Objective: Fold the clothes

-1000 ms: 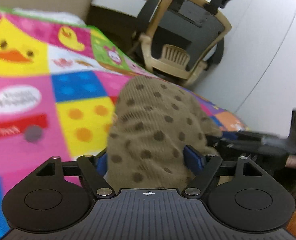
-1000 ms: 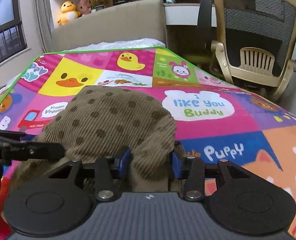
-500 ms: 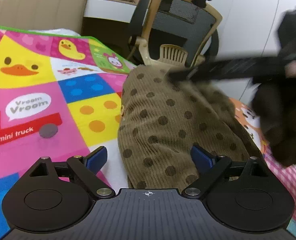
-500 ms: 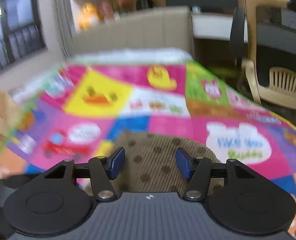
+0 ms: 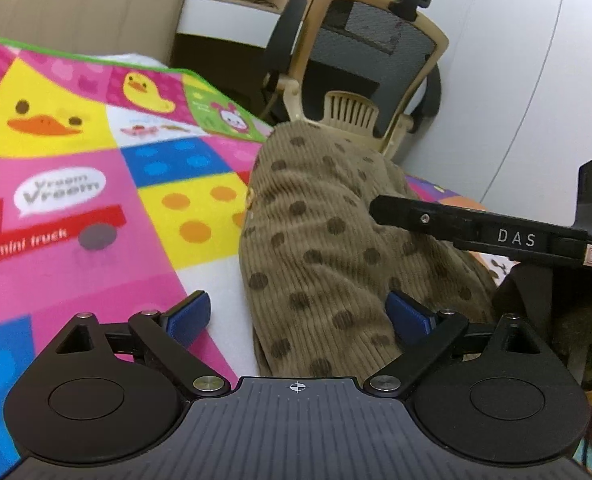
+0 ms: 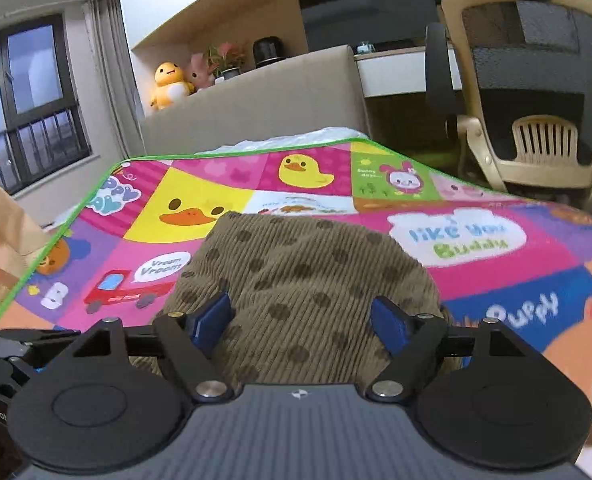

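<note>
Garment: brown corduroy garment (image 5: 320,240) with dark dots lies bunched on the play mat, filling the centre of both views; in the right wrist view (image 6: 304,280) it sits at lower centre.
Left gripper: left gripper (image 5: 300,316) has its blue pads spread wide; the left pad lies over bare mat, the right pad is against the cloth, nothing pinched.
Right gripper: right gripper (image 6: 302,320) is also spread, both blue pads over the cloth with fabric between them, not clamped. Its black bar marked "DAS" crosses the right side of the left wrist view (image 5: 476,232), over the garment.
Mat: colourful play mat (image 6: 476,236) with ducks, a mini truck and "I like you Buddy".
Chair: beige mesh office chair (image 6: 536,92) at upper right, beyond the mat's edge.
Shelf: yellow duck plush (image 6: 169,84) at upper left of the right wrist view.
</note>
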